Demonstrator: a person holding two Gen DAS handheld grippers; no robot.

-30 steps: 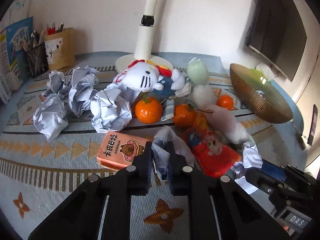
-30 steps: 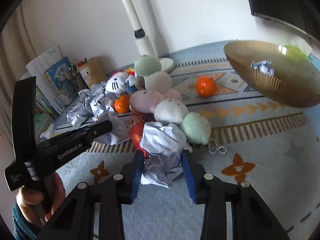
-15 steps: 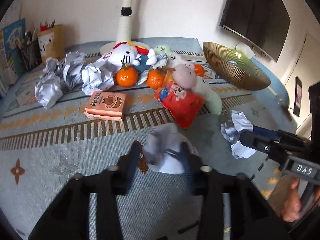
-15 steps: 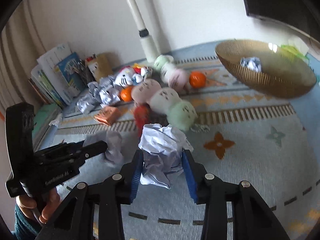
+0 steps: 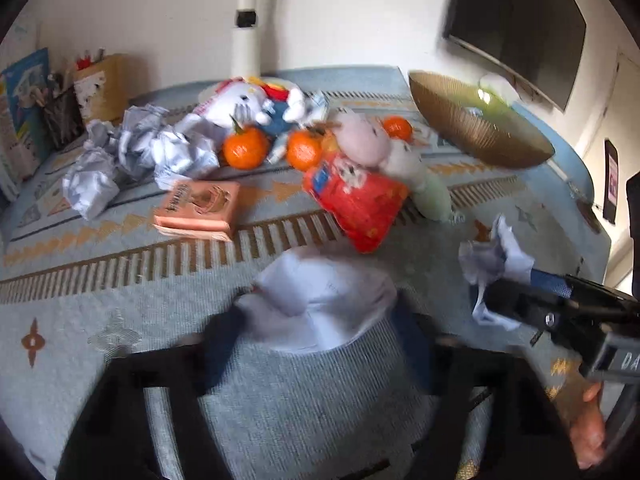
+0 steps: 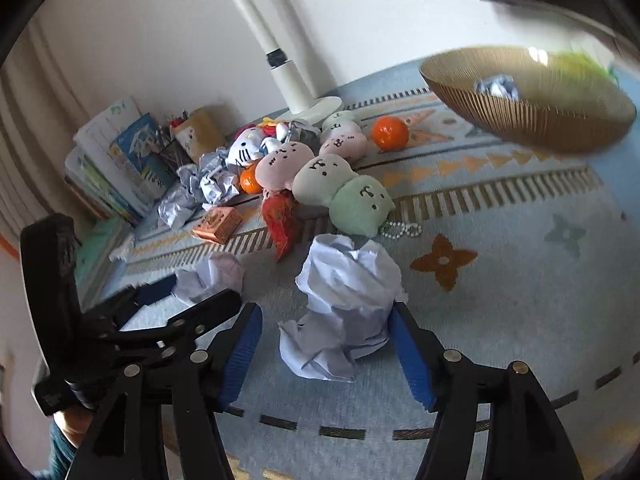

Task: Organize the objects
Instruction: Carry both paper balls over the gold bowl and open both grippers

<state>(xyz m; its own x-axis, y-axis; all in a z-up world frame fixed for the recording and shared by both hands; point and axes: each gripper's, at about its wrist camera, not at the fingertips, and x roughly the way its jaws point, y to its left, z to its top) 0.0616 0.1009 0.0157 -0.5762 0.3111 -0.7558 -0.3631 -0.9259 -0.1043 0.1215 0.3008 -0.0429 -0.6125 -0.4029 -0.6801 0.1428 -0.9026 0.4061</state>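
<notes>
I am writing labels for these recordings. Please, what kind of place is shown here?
Probably a room in a home, on a table with a patterned cloth. Plush toys, books and a pen holder stand near the wall, and a dark screen hangs on it.

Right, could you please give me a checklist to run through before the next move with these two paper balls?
1. Right gripper free of the right paper ball: its jaws have just been opening and one pad stands clear. Ok.
2. Left gripper free of the left paper ball: its jaws have just been opening, but the view is blurred. Cannot tell.
3. Right paper ball settled on the cloth: ok.
4. Bowl upright with room left, one paper already inside: ok.
5. Crumpled paper pile cleared: not ok, it lies beside the oranges.
</notes>
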